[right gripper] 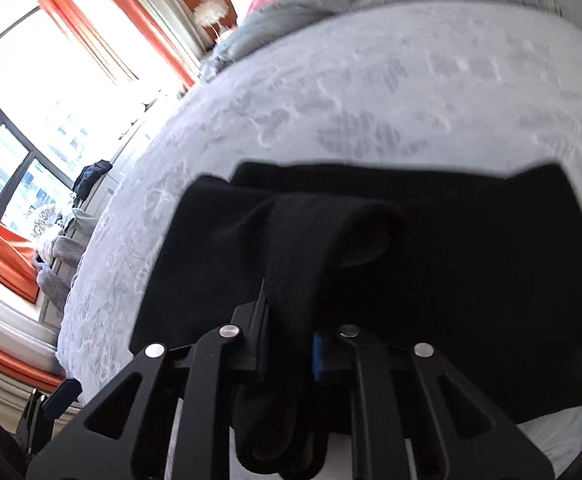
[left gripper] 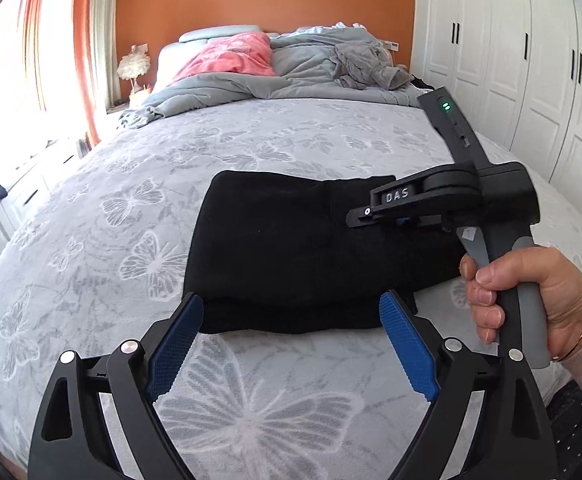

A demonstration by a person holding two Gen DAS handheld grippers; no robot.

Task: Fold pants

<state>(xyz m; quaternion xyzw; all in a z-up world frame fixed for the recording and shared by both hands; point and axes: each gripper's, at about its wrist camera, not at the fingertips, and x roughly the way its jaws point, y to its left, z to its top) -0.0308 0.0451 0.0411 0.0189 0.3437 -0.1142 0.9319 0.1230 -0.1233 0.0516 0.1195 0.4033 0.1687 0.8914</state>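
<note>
Place: home bedroom
Bed: butterfly-print cover, centre
Pillow: pink, 12 o'clock
Wardrobe: white, 2 o'clock
Curtains: orange, 10 o'clock

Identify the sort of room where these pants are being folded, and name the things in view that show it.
Most likely a home bedroom: a bed with a butterfly-print cover, a rumpled grey duvet and pink pillow at its head, and white built-in wardrobes along one wall.
</note>
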